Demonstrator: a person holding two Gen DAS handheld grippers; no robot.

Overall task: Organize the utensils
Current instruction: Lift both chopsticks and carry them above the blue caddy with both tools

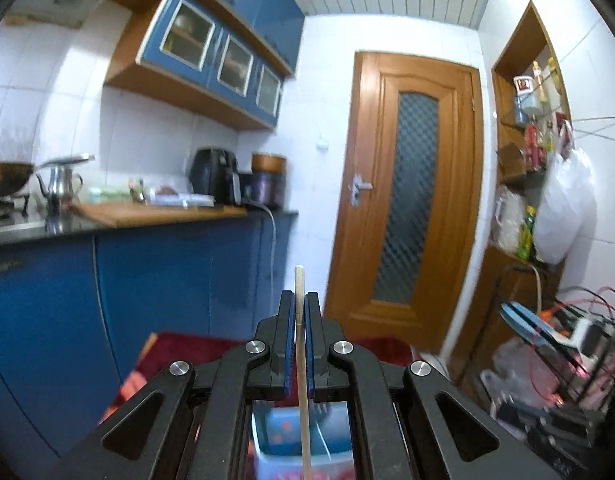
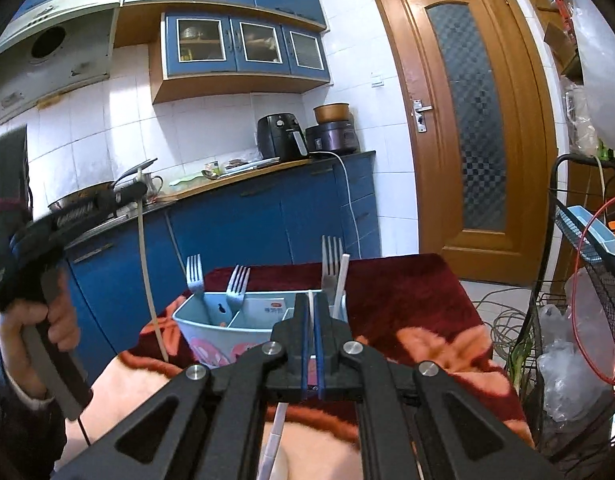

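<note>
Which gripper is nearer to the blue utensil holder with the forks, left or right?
Right. The right gripper hangs just before the utensil holder, jaws shut on a white chopstick. The left gripper, holding a chopstick, is raised off to its left.

Right wrist view: the divided holder (image 2: 211,330) stands on the red cloth (image 2: 407,292). 3 upright forks (image 2: 195,276) and a white stick (image 2: 341,280) obstruct entry from above; the middle compartments stay open. Bare cloth to the right gives free passage. At far right, a wire rack (image 2: 579,248) and trailing cables (image 2: 507,320) bound the space.
</note>
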